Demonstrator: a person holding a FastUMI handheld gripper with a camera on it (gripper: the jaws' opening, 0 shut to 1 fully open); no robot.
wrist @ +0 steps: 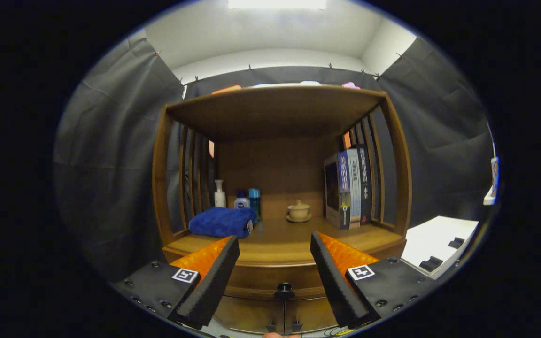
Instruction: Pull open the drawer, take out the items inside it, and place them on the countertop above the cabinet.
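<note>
so claw (275, 249) released (fingers spread), drawer knob (284, 291) seemingly just below between them.

Blue towel (222, 221), brown wooden cabinet (280, 244), orange-and-black hand-held gripper (275, 256).

Staged domestic booth: wooden cabinet (277, 188) hung round with black cloth (111, 155). On its shelf: books (352, 188) right, lidded teacup (298, 210) centre, folded blue towel (222, 222) and toiletry bottles (237, 197) left.
</note>
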